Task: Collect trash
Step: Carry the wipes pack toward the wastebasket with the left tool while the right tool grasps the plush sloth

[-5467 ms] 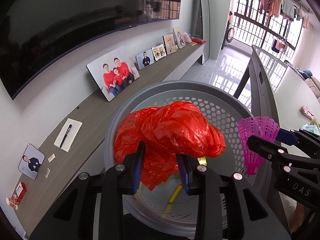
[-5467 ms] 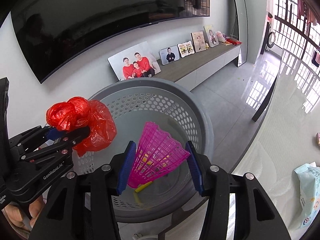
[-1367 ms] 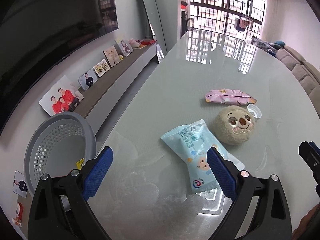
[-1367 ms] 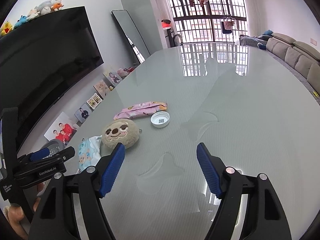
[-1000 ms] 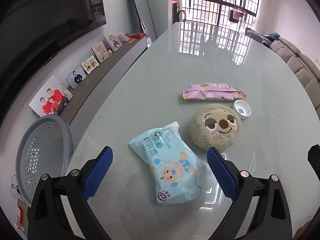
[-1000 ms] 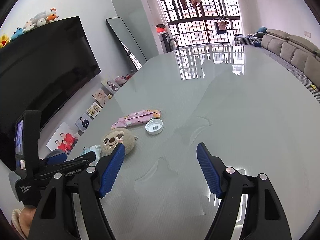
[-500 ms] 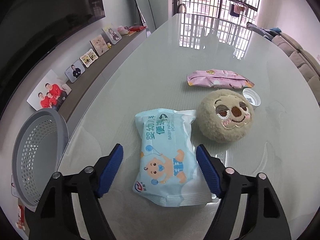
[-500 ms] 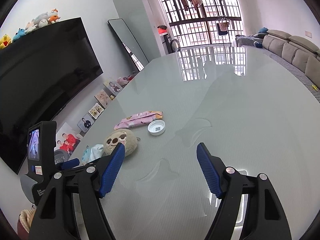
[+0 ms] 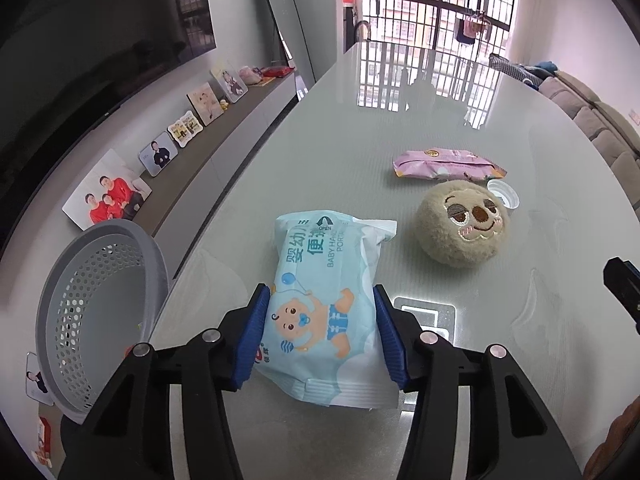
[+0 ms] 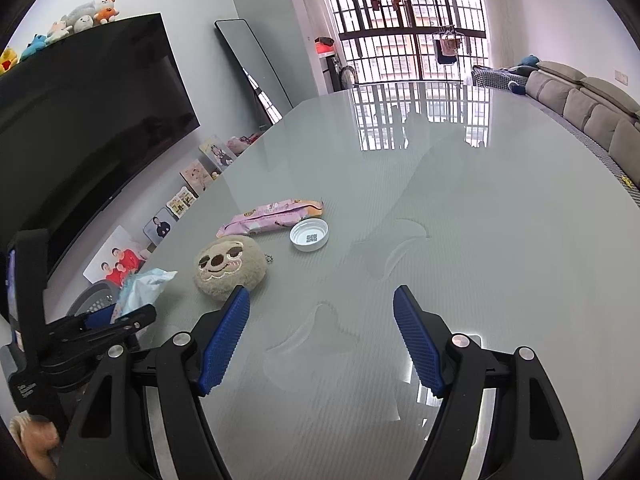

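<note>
- Left wrist view: left hand-held gripper point(image 9: 318, 330) straddles the near end of a pale blue wet-wipe packet point(image 9: 326, 292); its blue pads point(image 9: 256, 336) lie against both sides of the packet while the jaws are closing.
- Wet-wipe packet lies flat on the glass worktop point(image 9: 400, 128), near the worktop's left edge, printed side up, its far end pointing toward a round plush toy point(image 9: 460, 226).
- Plush toy sits just right of the packet, apart from it; a pink snack wrapper point(image 9: 444, 164) lies beyond the toy, and a white bottle cap point(image 9: 505, 194) peeks out behind the toy's right side.
- Grey perforated basket point(image 9: 96, 312) stands off the worktop's left edge, below its level.
- Right wrist view: right hand-held gripper point(image 10: 320, 344) hangs spread over bare worktop point(image 10: 480, 220), nothing between its blue pads point(image 10: 224, 340).
- Plush toy point(image 10: 230, 266) lies just beyond the left pad; the bottle cap point(image 10: 309, 236) rests open side up beside it, with the wrapper point(image 10: 272, 216) behind.
- Left hand-held gripper point(image 10: 108, 320) appears at the worktop's left edge, side on, with the packet point(image 10: 138, 288) sticking out of it; the basket point(image 10: 92, 294) shows partly behind.
</note>
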`<state>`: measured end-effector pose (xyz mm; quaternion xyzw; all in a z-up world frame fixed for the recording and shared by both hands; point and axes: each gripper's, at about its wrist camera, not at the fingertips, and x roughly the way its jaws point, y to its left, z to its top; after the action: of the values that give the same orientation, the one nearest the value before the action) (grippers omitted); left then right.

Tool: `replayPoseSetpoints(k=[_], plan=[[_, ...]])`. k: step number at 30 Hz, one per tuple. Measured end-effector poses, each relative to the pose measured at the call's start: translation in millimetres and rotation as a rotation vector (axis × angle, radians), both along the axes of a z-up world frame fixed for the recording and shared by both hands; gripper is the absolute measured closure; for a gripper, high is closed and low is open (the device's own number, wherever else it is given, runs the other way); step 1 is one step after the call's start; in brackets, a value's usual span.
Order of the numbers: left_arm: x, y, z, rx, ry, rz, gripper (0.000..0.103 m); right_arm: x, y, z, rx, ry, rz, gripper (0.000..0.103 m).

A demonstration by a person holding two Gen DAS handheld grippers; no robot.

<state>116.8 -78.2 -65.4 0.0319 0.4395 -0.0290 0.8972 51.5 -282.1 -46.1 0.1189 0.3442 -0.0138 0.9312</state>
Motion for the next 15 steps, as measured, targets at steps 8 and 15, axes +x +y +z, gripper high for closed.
replayPoseSetpoints(k=[8,15], plan=[[-17.1,31.1,19.9,0.018,-0.076,0.035,0.052,14.2,29.2,-13.2,-0.044,0.054,0.056,0.032],[-21.0,58.8,20.7,0.004,-0.092,0.057,0.052,34.9,56.6,-14.6,-0.054,0.082,0.105,0.027]])
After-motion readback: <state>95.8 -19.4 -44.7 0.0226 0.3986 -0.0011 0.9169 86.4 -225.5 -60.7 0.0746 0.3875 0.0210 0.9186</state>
